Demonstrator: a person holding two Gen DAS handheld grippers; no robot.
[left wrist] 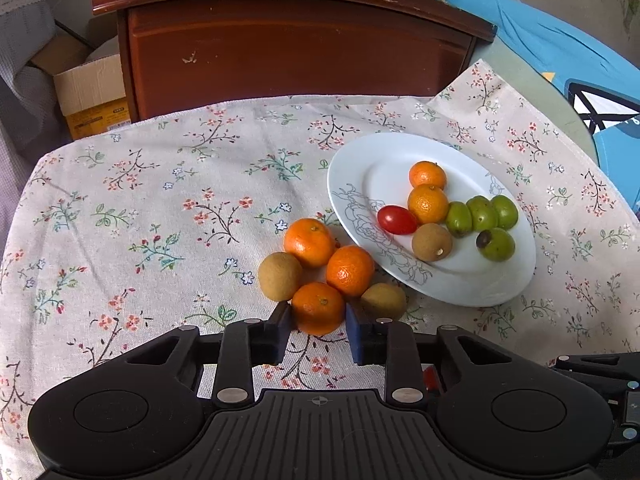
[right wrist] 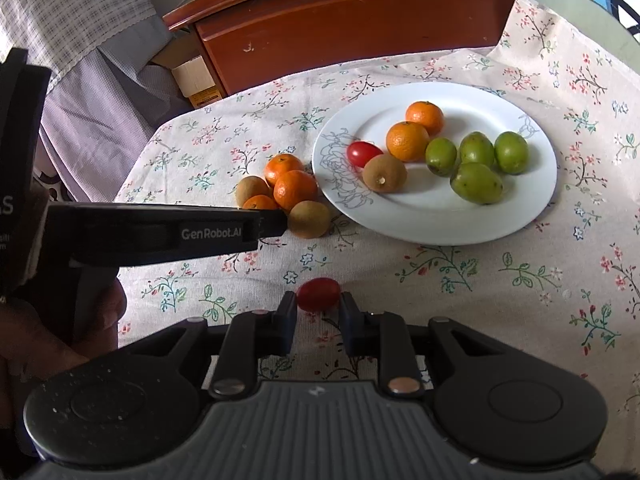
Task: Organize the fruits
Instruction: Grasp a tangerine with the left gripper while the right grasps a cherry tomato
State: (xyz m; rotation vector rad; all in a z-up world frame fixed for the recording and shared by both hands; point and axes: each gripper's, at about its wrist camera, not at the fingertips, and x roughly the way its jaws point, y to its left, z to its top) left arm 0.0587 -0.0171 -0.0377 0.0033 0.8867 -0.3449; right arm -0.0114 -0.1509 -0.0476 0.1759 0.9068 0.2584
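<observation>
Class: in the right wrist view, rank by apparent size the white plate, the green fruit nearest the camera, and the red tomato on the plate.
1. White plate
2. Nearest green fruit
3. Red tomato on the plate

All three lie at similar distance, so the ranking is safe.

Both cameras sit low over the near edge of the tabletop [left wrist: 140, 208], looking forward toward its far edge and the wooden cabinet [left wrist: 296, 52] beyond. The left wrist view stands close to the loose fruit pile [left wrist: 320, 272]; the right wrist view looks from further right. Both share the white plate [right wrist: 500, 216], and the right view shows the left tool [right wrist: 280, 220] side-on.
</observation>
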